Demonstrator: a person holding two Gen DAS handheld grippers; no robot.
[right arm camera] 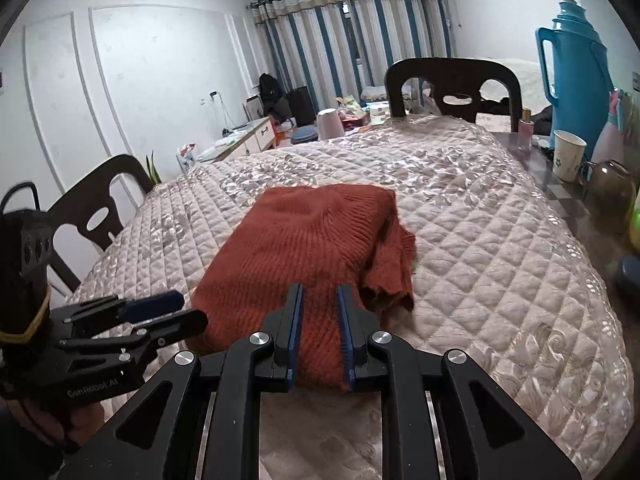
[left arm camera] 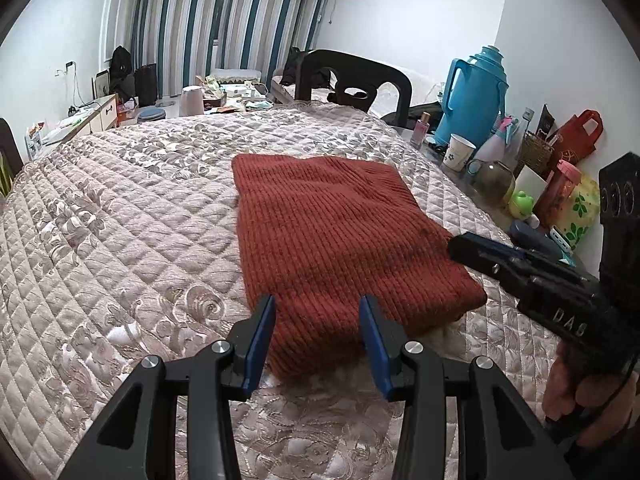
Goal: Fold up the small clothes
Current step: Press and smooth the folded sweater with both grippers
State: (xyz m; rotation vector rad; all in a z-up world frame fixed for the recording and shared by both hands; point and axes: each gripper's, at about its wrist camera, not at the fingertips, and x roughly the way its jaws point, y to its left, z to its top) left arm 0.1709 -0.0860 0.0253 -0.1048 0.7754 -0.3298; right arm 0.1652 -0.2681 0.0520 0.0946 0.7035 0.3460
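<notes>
A rust-red knitted garment [left arm camera: 328,236] lies folded in a rough rectangle on the quilted table cover [left arm camera: 120,220]. My left gripper [left arm camera: 318,312] is open, its blue pads either side of the garment's near edge, holding nothing. In the right wrist view the same garment [right arm camera: 304,248] has a loose sleeve or flap [right arm camera: 394,264] hanging out at its right side. My right gripper [right arm camera: 318,304] is partly open over the garment's near edge, with cloth showing between the pads but not pinched. The left gripper also shows in the right wrist view [right arm camera: 168,316], and the right one in the left wrist view [left arm camera: 470,246].
A blue thermos [left arm camera: 474,96], paper cup [left arm camera: 458,152], glass jar [left arm camera: 494,180], bottles and a basket crowd the table's right edge. Dark chairs stand at the far side [left arm camera: 356,76] and left [right arm camera: 100,204]. Striped curtains [left arm camera: 224,32] hang behind.
</notes>
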